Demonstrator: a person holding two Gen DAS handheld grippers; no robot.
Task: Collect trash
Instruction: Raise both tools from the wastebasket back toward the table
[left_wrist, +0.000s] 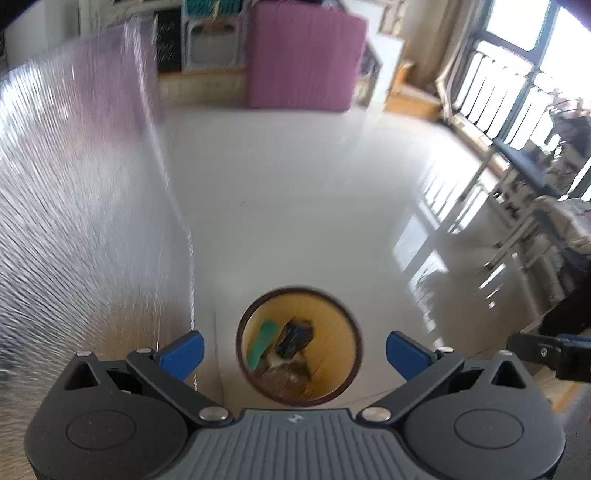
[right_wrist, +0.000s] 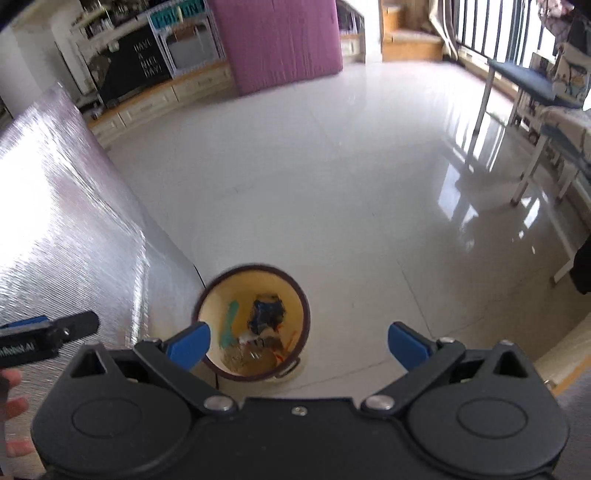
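- The left gripper (left_wrist: 294, 345) hangs high above the floor (left_wrist: 314, 192) with its jaws spread wide and nothing between them; the spread suits a tool that carries nothing.
- The right gripper (right_wrist: 299, 341) is the same: jaws wide apart, empty, pointing down and forward.
- The bin (left_wrist: 299, 345), a round container with a dark rim and yellow inside, stands on the floor straight below and between the left jaws, so anything let go from there would likely fall in. In the right wrist view the bin (right_wrist: 252, 322) sits nearer the left jaw than the right.
- Trash lies at the bin's bottom: a green strip (left_wrist: 263, 343), a dark crumpled wrapper (left_wrist: 295, 338) beside it, and paler scraps I cannot identify.
- A silvery textured sheet (left_wrist: 81, 206) rises to the left of both pairs of jaws, its edge just beside the bin.
- No loose trash shows on the floor ahead of the jaws, so I judge the collecting to be far along or done.
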